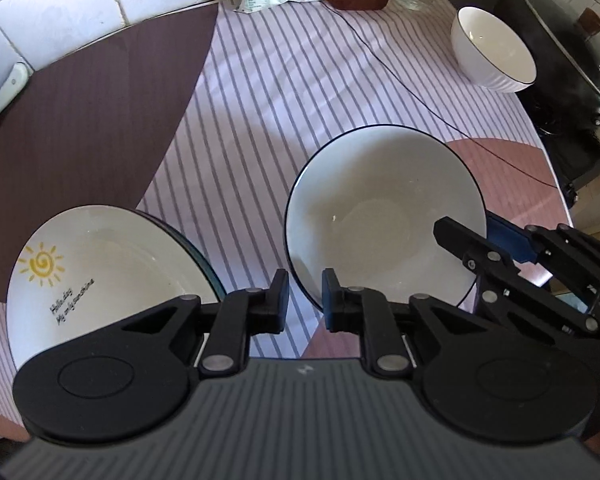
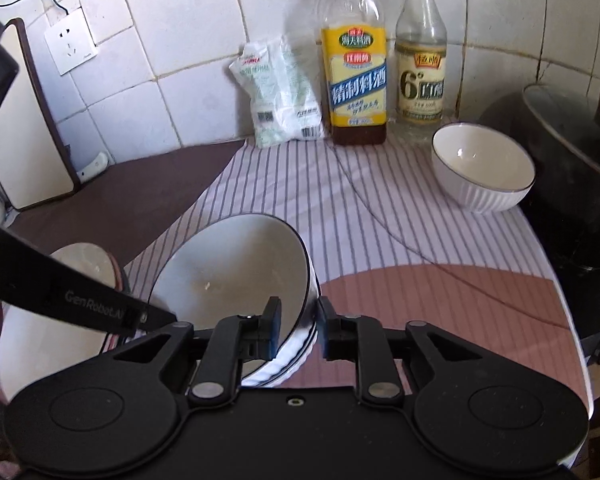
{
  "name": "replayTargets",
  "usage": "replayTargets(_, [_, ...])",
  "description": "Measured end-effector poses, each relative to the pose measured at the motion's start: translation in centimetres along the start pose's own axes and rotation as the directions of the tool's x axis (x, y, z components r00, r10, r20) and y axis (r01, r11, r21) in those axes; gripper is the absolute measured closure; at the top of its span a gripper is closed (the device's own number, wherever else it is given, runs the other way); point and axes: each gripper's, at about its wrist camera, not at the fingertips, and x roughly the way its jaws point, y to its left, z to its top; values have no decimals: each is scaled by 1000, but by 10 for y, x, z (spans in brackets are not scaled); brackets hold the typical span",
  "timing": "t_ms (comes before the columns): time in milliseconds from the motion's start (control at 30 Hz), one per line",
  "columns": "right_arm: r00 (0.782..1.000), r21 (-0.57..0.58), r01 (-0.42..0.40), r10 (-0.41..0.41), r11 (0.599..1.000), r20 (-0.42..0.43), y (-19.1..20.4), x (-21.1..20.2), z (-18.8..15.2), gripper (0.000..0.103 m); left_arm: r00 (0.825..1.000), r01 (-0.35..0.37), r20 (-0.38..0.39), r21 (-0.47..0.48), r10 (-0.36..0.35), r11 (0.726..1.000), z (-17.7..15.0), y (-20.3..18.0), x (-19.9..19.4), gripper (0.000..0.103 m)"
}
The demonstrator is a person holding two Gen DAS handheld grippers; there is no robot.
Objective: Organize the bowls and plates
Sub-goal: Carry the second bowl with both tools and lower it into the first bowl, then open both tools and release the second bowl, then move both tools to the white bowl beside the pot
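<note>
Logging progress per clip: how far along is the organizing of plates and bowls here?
Done: the sun plate lies stacked on a second plate. In hand: the right gripper straddles the rim of the large bowl, pads not pressing; the left gripper is empty. Left: the small ribbed bowl stands apart.

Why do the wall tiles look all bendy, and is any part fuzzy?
In the right wrist view, the fisheye lens bends the wall tiles into curves and darkens the corners; the small bowl and the stripes near it look slightly smeared. In the left wrist view, the striped tablecloth curves too, with soft shadows across it, and the dark pot looks hazy.
</note>
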Motion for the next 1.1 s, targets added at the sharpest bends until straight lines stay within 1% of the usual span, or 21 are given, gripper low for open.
replayTargets(100, [1000,15,-4,4,1000,19,-1,-5,-2,78,1000,-20,13,16,20,1000,-3,-4,-6,78])
replayTargets(200, [999,11,-14,13,1000,39,-1,-16,-4,78,1000,-13,14,19,12,1000,-4,-4,-16,71])
replayTargets(233, [999,12,-22,21,1000,49,-2,-21,-5,76,1000,-13,15,20,13,1000,-4,-5,-21,66])
replayTargets(300, [996,17,-40,39,999,84,-3,-33,-5,68,999,-23,28,19,22,1000,-6,-6,-31,56])
replayTargets(333, [993,19,-55,53,998,107,-4,-40,-6,61,999,-19,41,19,18,1000,-7,-7,-37,55])
replayTargets(367, [990,18,-67,64,998,127,-5,-47,-6,56,999,-16,48,18,15,1000,-8,-7,-42,55])
replayTargets(467, [982,0,-71,70,998,173,-7,-67,-6,53,997,-14,70,25,13,1000,-11,-11,-57,54])
replayTargets(533, [979,-12,-45,46,999,197,-8,-81,-6,48,996,-18,86,43,14,999,-12,-15,-67,48])
replayTargets(600, [972,-35,-33,40,999,232,-9,-98,-8,42,995,-25,100,74,17,997,-13,-20,-76,45])
replayTargets(633, [969,-47,-26,37,999,243,-10,-106,-9,37,994,-27,106,93,18,995,-13,-23,-80,45])
replayTargets(667, [968,-57,-14,28,998,250,-11,-112,-10,36,994,-30,112,108,18,994,-13,-26,-84,44])
replayTargets(733, [967,-71,14,5,997,254,-15,-121,-12,35,991,-39,128,127,23,991,-12,-33,-91,43])
replayTargets(800, [968,-65,64,-46,996,245,-20,-125,-14,33,988,-44,151,143,22,989,-11,-40,-97,42])
replayTargets(900, [962,-72,110,-88,991,259,-33,-129,-20,32,988,-36,154,164,11,986,-8,-51,-100,40])
replayTargets(1000, [957,-70,143,-119,987,265,-46,-127,-24,31,991,-26,136,201,-2,979,-3,-63,-97,35])
replayTargets(1100, [957,-45,141,-124,989,264,-60,-126,-24,30,996,-7,94,232,-15,973,5,-76,-85,35])
